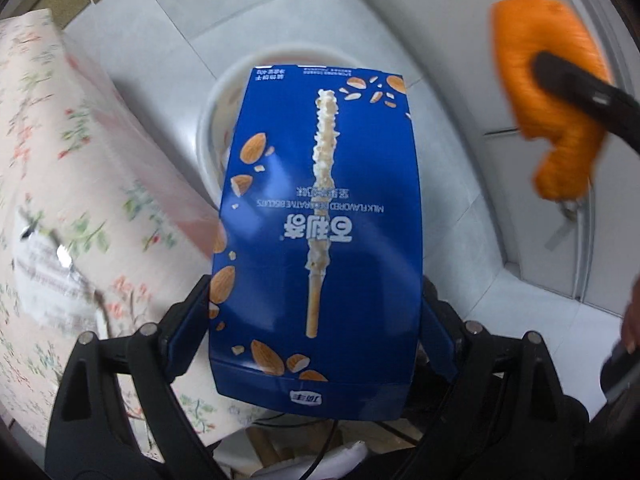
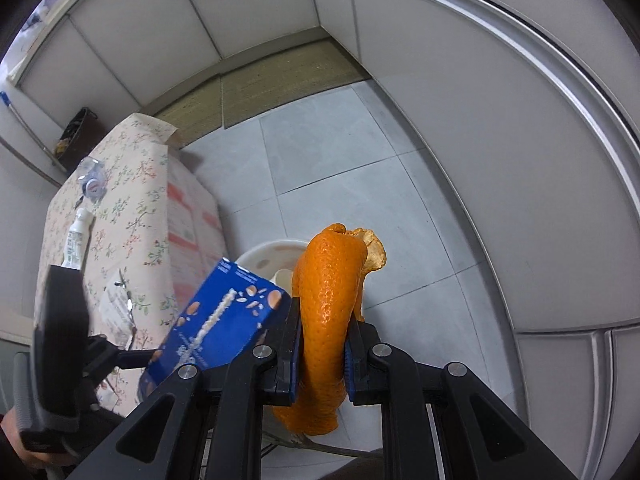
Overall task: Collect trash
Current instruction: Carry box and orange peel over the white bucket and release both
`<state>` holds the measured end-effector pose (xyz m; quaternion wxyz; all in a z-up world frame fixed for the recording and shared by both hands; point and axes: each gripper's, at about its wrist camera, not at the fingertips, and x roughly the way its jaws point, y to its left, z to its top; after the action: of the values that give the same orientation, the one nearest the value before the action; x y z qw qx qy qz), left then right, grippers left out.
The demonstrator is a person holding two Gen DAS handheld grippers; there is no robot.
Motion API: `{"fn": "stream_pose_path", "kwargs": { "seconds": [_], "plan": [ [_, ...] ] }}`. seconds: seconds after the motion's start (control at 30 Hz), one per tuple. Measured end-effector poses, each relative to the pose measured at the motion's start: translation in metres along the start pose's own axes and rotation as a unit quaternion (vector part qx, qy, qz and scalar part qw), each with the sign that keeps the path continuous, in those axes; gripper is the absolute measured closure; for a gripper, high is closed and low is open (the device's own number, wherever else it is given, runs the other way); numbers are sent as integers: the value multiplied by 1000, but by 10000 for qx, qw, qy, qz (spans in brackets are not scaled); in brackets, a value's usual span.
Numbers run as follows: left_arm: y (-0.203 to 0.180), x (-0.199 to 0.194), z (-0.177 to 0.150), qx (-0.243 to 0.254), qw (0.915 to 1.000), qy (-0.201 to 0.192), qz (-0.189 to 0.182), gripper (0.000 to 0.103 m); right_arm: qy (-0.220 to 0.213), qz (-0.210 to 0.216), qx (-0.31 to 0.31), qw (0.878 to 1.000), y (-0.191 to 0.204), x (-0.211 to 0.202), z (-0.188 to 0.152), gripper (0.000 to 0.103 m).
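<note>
A blue almond biscuit-stick box (image 1: 316, 220) stands between the pads of my left gripper (image 1: 316, 316), which is shut on its sides with the jaws wide. Past its far end a round white bin (image 1: 210, 120) sits on the floor. My right gripper (image 2: 322, 330) is shut on a long strip of orange peel (image 2: 328, 300), and its curled end hangs over the white bin (image 2: 260, 254). The blue box (image 2: 224, 320) shows just left of the peel. In the left wrist view the orange peel (image 1: 552, 92) hangs at the upper right.
A table under a floral cloth (image 2: 120, 200) stands left of the bin, bearing a white tube (image 2: 76, 240), a crumpled clear wrapper (image 2: 92, 180) and a scrap of paper (image 2: 118, 304). Grey floor tiles (image 2: 340, 152) and white cabinet doors (image 2: 500, 160) lie to the right.
</note>
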<state>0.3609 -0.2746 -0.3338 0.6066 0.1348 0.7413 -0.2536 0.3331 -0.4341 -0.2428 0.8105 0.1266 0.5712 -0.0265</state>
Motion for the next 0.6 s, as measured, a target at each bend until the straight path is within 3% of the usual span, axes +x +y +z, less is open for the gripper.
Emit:
{"fn": "stream_pose_path", "kwargs": {
  "seconds": [0.13,0.23,0.33,0.47,0.6],
  "plan": [
    [-9,18,24,355,9964,402,659,11,6,91,169,9998,-13,2,-1,86],
    [-21,31,40,830,9864,683,1240,11,-7,157,241,9996,-20,1,-2,86],
    [-29,40,56,1164,9769,850,1579,11,-48,209,303,9993,-22,2,0,86],
    [-40,52,55,1393,9686,993,1802,11,-85,249,399,9989,-30,2,1,86],
    [-53,53,61,1496,9672,1013,1785,11,-61,214,418,9989,-33,4,1,86]
  ]
}}
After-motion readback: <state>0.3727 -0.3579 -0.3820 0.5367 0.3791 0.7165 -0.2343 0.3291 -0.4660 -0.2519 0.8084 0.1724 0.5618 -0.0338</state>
